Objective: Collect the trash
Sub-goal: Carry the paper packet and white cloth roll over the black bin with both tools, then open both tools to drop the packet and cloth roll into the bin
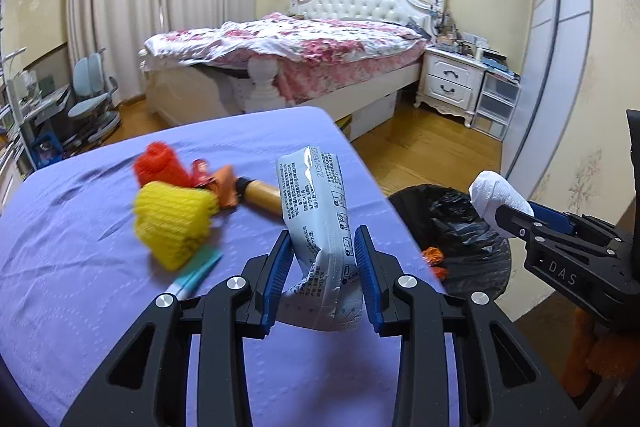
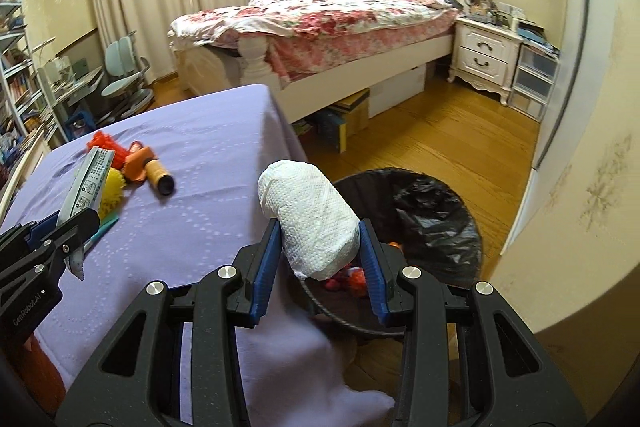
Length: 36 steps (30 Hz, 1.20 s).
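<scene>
1. A wad of white paper towel (image 2: pixel 310 217) is pinched between the pads of the right tongs (image 2: pixel 320 255), its long axis running up and away from the pads. It is held at the counter's edge, with the bin (image 2: pixel 436 211) just beyond and below to the right.
2. A crumpled printed packet (image 1: pixel 320 227) is clamped in the left tongs (image 1: pixel 322 263), standing roughly upright and bent near the pads. It is held above the purple counter (image 1: pixel 80 307), and the bin lies off to its right, past the counter's edge.
3. The right tongs are judged nearer the bin; the wad would need only a short carry over the rim, while the packet must be carried across the counter's corner first.
4. The bin is lined with a black bag, and some orange scraps (image 2: pixel 356 277) are seen inside.
5. Count in hand: one wad, one packet, two tongs, one bin.
6. Left on the counter: one red mesh sleeve (image 1: pixel 158 163), one yellow mesh sleeve (image 1: pixel 172 223), one orange wrapper (image 1: pixel 224 187), one cardboard tube (image 1: pixel 262 197) and one teal pen-like thing (image 1: pixel 200 273), bunched together at the far left.
</scene>
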Each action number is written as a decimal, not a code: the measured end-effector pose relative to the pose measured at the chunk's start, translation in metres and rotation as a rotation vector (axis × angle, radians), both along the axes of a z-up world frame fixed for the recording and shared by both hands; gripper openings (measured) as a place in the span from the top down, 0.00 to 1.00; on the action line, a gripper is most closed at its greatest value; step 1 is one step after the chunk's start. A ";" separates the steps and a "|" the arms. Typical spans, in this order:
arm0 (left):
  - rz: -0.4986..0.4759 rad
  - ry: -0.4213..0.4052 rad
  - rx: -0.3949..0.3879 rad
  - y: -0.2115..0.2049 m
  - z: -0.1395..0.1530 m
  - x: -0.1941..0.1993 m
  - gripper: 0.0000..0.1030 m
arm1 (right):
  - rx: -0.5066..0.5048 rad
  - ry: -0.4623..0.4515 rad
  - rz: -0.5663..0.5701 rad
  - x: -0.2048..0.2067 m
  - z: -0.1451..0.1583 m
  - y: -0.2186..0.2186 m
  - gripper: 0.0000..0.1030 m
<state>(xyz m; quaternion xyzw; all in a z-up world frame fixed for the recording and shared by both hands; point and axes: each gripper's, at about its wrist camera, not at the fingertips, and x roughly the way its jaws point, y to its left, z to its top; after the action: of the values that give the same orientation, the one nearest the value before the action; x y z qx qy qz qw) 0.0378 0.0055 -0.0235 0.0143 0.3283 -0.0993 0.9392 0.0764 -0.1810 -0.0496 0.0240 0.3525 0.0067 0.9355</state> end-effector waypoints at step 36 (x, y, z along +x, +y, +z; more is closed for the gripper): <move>-0.146 0.040 0.073 -0.119 -0.021 0.054 0.66 | 0.036 0.029 -0.180 0.038 -0.020 -0.090 0.63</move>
<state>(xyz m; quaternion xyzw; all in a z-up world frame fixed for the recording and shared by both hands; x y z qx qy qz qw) 0.0920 -0.1132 -0.0448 0.0704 0.3482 -0.1560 0.9217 0.1143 -0.2715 -0.0695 0.0724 0.3620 -0.0715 0.9266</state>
